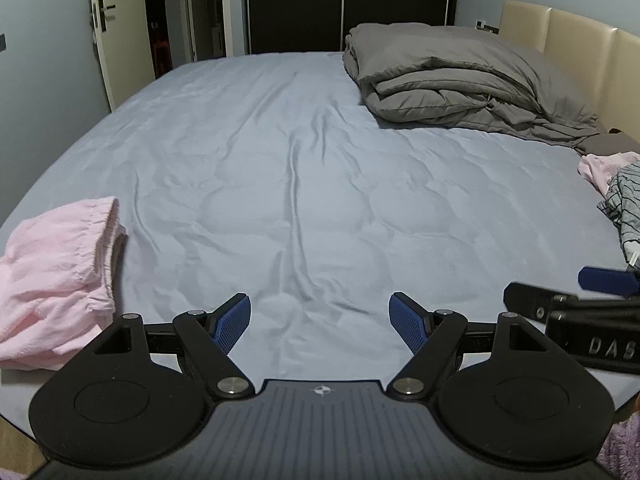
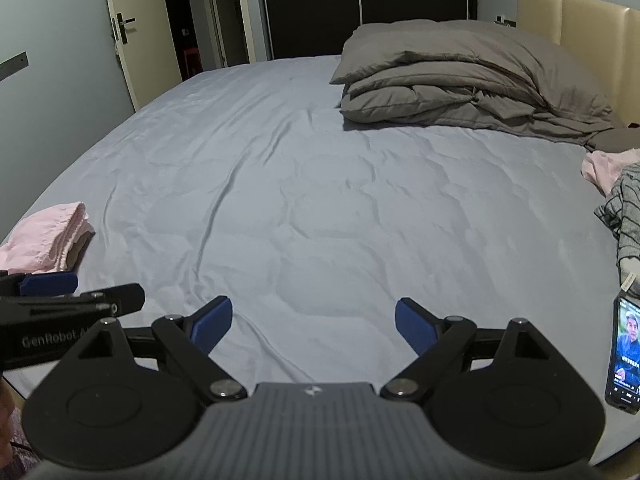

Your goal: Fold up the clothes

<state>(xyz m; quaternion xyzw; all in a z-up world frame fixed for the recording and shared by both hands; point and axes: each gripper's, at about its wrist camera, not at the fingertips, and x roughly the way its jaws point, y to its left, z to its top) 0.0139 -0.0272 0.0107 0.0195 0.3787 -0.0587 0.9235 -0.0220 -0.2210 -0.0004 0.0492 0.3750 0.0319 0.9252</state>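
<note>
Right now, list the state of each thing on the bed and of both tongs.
Left tongs: open, empty.
Right tongs: open, empty.
Pink garment: folded, lying at the bed's left edge.
Striped grey garment: crumpled, unfolded, at the right edge.
Grey duvet: folded in a stack by the headboard.
Phone: screen on.
Bedsheet: wrinkled.

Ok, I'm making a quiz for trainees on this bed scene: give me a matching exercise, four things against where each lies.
Things:
1. pink garment
2. grey duvet
3. striped garment
4. phone

Places:
A. far right, by the headboard
B. near right edge, screen lit
C. left edge of the bed
D. right edge, beside pink cloth

Pairs: 1-C, 2-A, 3-D, 4-B
</note>
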